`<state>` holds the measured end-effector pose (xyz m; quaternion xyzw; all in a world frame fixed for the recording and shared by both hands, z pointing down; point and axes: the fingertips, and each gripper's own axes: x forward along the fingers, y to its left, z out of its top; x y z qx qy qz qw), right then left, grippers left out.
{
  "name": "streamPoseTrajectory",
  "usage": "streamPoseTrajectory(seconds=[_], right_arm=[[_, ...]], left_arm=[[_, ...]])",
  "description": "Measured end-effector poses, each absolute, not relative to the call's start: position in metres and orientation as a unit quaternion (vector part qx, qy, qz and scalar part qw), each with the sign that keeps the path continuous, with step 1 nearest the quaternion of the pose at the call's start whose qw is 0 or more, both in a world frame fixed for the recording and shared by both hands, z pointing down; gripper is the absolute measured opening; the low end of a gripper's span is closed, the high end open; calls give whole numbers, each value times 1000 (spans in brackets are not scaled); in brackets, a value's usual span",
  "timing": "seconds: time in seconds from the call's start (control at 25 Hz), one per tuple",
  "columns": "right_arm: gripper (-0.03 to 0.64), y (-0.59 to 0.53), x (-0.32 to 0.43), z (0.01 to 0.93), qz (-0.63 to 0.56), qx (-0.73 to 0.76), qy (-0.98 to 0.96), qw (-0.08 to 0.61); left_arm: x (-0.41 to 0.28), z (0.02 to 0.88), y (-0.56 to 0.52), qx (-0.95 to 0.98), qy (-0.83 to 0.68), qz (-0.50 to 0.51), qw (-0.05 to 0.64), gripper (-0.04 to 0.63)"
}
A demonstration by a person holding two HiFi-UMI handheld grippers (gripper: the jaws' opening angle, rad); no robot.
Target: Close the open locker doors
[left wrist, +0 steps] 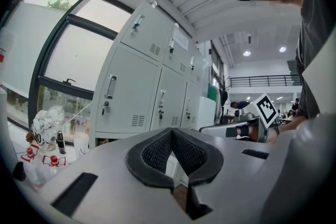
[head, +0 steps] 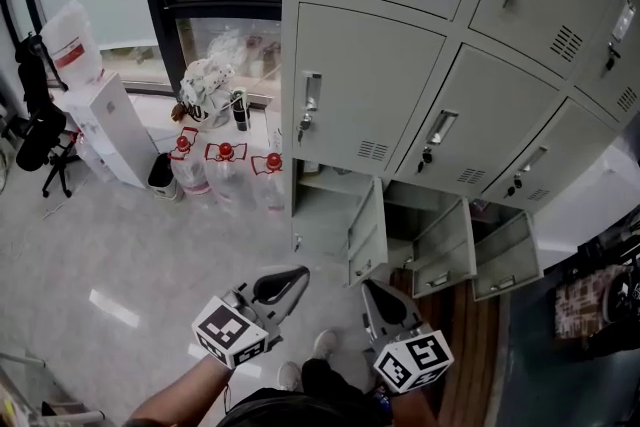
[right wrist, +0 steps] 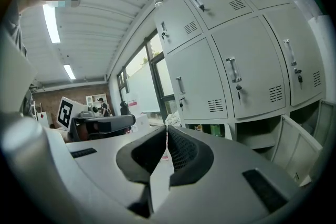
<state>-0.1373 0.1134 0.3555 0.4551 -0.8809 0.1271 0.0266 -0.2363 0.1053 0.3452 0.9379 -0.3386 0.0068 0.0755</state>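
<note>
Risk of a glancing push and rebound: open locker doors (head: pixel 446 253), bottom row at 4 o'clock in the head view, thin smooth painted sheet steel, flat and slick, apt to bounce back unlatched if shoved hard. Left gripper (head: pixel 288 281) and right gripper (head: pixel 376 299) at 6 o'clock, both pinched together, empty; ribbed black pads (left wrist: pixel 155 153), rounded grey shells.

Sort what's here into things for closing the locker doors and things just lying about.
For the job:
- left door, middle door and right door, all open on the bottom row
- left gripper and right gripper, both shut and empty

Lying about:
- bottles
- white box
- chair
</note>
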Motion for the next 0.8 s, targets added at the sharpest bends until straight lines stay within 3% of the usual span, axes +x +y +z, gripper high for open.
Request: streamPoseTrajectory(seconds=[0.8], right_arm=[[15,-1,-54,420,174,445,-876,63]], left_arm=[[-168,386,10,923,-365,62,106,9]])
